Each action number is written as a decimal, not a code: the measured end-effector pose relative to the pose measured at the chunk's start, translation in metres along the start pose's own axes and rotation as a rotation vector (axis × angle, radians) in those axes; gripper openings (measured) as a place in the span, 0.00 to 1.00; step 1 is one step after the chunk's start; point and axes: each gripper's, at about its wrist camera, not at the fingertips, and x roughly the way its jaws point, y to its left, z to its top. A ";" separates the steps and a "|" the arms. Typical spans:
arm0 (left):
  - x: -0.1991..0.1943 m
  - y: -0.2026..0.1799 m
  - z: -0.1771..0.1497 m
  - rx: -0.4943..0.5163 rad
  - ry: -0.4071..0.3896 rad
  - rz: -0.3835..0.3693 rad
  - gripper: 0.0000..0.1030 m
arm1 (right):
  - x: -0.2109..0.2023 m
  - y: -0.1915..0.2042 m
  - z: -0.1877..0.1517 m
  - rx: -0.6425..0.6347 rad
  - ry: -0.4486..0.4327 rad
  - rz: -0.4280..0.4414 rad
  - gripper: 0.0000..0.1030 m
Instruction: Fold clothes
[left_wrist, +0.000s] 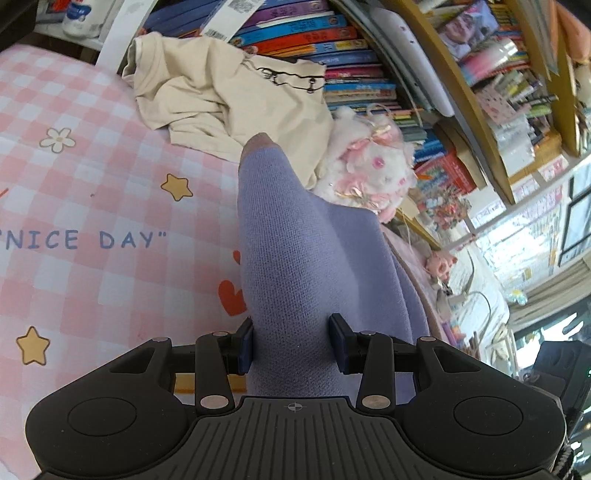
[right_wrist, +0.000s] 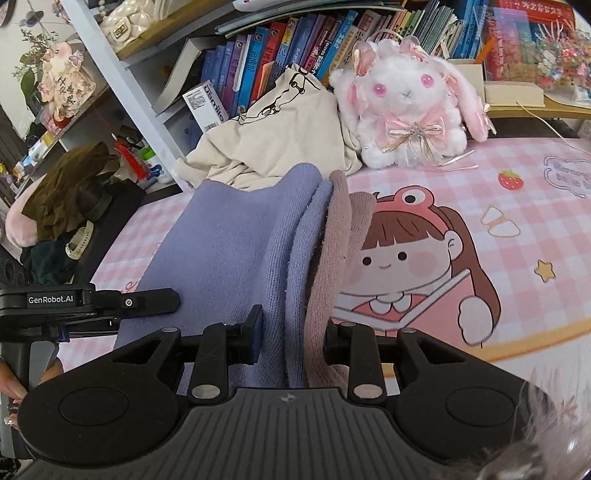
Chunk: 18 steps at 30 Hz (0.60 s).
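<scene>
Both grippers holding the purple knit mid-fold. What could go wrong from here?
1. The right gripper clamps several bunched layers of the knit; one could slip out and spoil the fold.
2. The plush bunny and the beige shirt lie just beyond the knit; carried further, it might drag them.

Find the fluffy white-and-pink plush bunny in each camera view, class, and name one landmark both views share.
Left wrist view: fluffy white-and-pink plush bunny lies right of centre, beside the books.
Right wrist view: it sits upright, upper right of centre.
Shared landmark: crumpled cream printed garment, lying just left of the bunny.
</scene>
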 end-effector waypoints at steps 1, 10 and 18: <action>0.002 0.000 0.001 -0.003 0.003 0.003 0.38 | 0.003 -0.002 0.002 0.001 0.004 0.002 0.26; 0.016 0.012 0.018 -0.032 -0.001 0.028 0.38 | 0.028 -0.007 0.016 0.008 0.016 0.023 0.26; 0.032 0.021 0.038 -0.028 -0.010 0.033 0.38 | 0.048 -0.012 0.030 0.029 0.009 0.019 0.26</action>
